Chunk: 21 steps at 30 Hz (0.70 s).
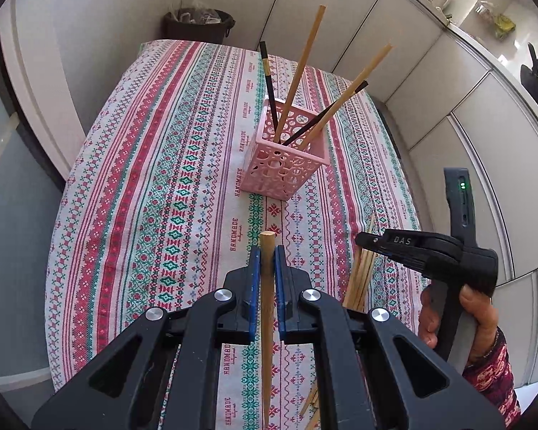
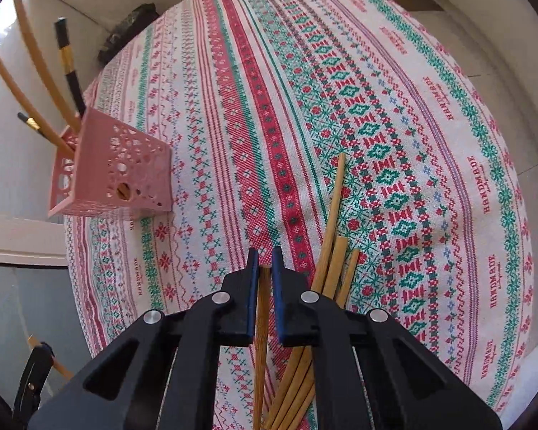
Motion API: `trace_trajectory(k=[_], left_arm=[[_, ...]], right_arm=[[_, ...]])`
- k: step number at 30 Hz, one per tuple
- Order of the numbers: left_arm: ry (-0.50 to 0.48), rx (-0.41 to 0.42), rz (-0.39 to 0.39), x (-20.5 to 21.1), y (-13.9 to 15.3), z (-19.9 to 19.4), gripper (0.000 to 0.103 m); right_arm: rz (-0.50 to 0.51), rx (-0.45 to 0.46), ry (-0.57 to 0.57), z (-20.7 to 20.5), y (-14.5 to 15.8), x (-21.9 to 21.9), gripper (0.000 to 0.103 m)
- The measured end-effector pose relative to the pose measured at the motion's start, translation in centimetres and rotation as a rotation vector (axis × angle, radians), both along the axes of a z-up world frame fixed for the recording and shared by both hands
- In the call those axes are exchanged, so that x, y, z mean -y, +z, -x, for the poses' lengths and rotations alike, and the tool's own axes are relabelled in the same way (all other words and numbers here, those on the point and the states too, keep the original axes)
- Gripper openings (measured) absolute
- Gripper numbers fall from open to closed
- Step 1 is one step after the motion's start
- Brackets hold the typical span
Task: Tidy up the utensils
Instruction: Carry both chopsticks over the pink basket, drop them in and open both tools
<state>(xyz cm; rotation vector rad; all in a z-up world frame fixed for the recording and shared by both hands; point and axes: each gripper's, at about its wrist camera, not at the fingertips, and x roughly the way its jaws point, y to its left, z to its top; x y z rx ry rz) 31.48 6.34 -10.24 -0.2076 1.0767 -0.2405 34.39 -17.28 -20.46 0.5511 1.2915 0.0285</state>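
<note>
While your left claw (image 1: 267, 261) pinches a single wooden chopstick (image 1: 267, 308) between its blue pads, the stick's blunt end pokes out just past the fingertips and its thin end runs back under the claw. Far ahead of it on the worktop (image 1: 154, 186), under the striped red-and-green cloth, stands the pink perforated basket (image 1: 285, 165), upright, with two light wooden chopsticks (image 1: 305, 68) and two black ones (image 1: 269, 86) leaning out of its open top. Your right claw (image 2: 265, 265) is likewise closed down on one wooden chopstick (image 2: 262, 326), gripped along its length with the end barely showing between the pads. Just to the right of that claw lies a loose bundle of wooden chopsticks (image 2: 331, 229) flat on the cloth, fanning out toward the far side. In the right wrist view the basket (image 2: 125, 175) sits well to the far left. A dark bin (image 1: 197, 25) stands beyond the far edge of the worktop.
</note>
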Motion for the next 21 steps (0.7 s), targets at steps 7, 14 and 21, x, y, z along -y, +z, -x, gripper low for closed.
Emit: trace_trajectory(k=[7, 14, 21], left_arm=[[-0.015, 0.05, -0.003, 0.6, 1.8, 1.1, 0.007], [-0.05, 0.161, -0.009, 1.3, 5.6, 3.8, 0.007], [-0.046, 0.264, 0.0, 1.7, 8.5, 5.9, 0.007]], right_arm=[[-0.006, 0.162, 0.052, 5.0, 5.3, 0.1, 0.008], [0.032, 0.45, 0.111, 11.8, 11.8, -0.6, 0.008], [0.072, 0.609, 0.125, 16.7, 16.8, -0.5, 0.008]])
